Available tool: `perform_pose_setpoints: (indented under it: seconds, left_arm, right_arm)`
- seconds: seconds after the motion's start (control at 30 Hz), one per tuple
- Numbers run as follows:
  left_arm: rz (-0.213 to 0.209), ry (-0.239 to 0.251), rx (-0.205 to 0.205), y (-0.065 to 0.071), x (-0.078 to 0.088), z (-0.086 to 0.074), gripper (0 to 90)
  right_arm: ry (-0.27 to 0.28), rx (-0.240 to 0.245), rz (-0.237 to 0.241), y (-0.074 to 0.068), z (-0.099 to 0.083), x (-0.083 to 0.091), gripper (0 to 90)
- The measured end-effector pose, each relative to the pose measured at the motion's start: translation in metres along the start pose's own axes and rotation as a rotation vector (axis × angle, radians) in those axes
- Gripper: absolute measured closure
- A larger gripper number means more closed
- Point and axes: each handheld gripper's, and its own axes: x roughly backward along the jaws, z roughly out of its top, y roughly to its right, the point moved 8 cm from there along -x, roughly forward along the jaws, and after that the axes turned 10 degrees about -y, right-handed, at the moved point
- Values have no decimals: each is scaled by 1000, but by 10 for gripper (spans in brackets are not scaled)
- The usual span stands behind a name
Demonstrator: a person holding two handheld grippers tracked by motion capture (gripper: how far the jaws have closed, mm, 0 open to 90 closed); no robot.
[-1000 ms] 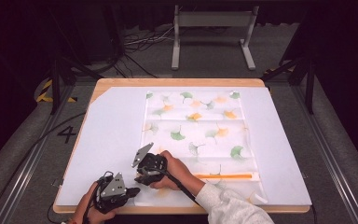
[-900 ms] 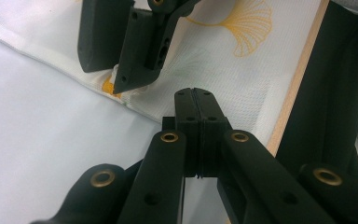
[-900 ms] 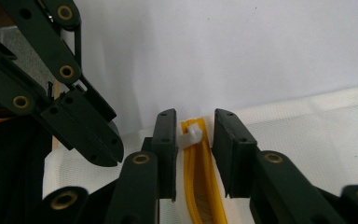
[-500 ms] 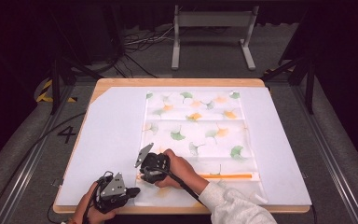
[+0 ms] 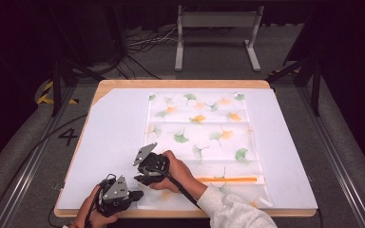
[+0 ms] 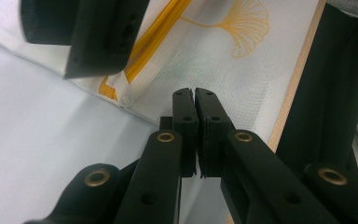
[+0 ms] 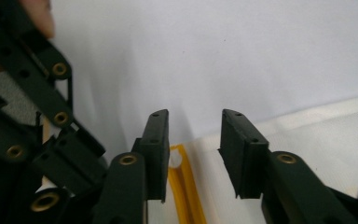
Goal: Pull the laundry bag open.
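Right claw (image 7: pixel 191 154) jaws have just been opening over the cloth's (image 5: pixel 204 137) orange stripe (image 7: pixel 182 191).
Left claw (image 6: pixel 195 123) stays clenched on the cloth edge at 7 o'clock of the surface (image 5: pixel 114 128); regrip likely.

1 white cloth (image 5: pixel 204 137) w/ leaf print, 1 orange strip (image 5: pixel 228 179) along its near edge. 1 white sheet (image 5: pixel 114 142) under it, on 1 wooden table (image 5: pixel 123 84). 2 grippers: left (image 5: pixel 135 194), right (image 5: pixel 140 176). 1 metal stand (image 5: pixel 217 21) far, on the floor.
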Motion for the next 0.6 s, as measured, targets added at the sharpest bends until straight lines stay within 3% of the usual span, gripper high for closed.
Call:
perform_pose_setpoints:
  seconds: [0.27,0.6]
  left_arm:
    - [-1,4,2,1,0,0,867]
    - [-11,5,14,1,1,-1,842]
  right_arm:
    - [-38,-4,21,-3,-7,-13,667]
    - [-159,99,16,-5,-20,-6,764]
